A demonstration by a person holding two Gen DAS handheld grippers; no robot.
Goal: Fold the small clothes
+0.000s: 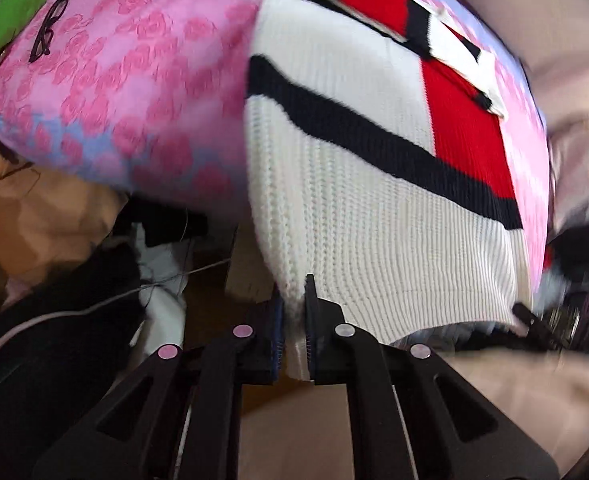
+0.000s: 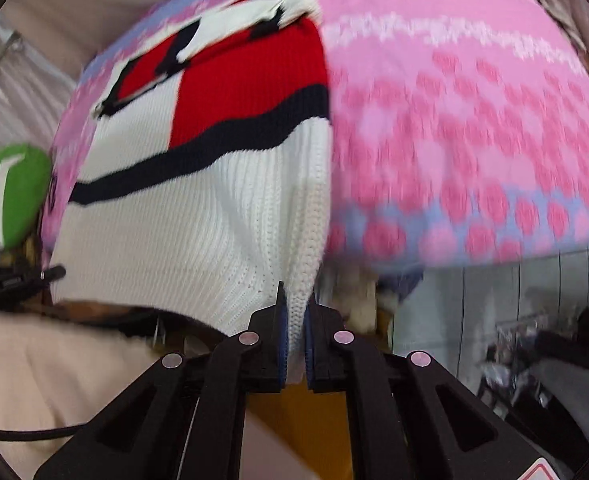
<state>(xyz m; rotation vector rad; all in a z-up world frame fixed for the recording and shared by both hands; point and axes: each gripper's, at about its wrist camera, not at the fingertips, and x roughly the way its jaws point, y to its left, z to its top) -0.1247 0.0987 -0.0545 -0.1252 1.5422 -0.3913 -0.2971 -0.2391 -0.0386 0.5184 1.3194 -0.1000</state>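
Black linkage arms w/ pink rivets fill bottom of both wrist views. Left tongs (image 1: 294, 320): fingers (image 1: 314, 312) nearly closed, pinching the white ribbed hem corner of the knit sweater (image 1: 354, 200); fabric strip runs down between the pads. Right tongs (image 2: 294, 316): same state, clamped tight on the other hem corner of that sweater (image 2: 198, 216), blue pad edges visible either side of the knit.

Sweater: white rib knit, navy stripe across, red block above it, more navy/white/red pieces up near the far end. Body lies spread on the bed w/ pink rose-print cover (image 1: 126, 80); near hem lifted off the bed edge, hanging from both tongs. Cover has a blue-ish border along the near edge (image 2: 474, 216).

Black glasses (image 1: 48, 28) lie on the cover, well apart from the sweater, left wrist view. Green cushion-like item (image 2: 12, 192) beside the bed, at the side where the glasses are. Below the bed edge on the left: dark clutter, thin cables (image 1: 94, 308), can't tell what exactly. Right wrist view shows grey tiled floor (image 2: 494, 312) below the bed. Both frames motion-blurred, fine detail unclear.
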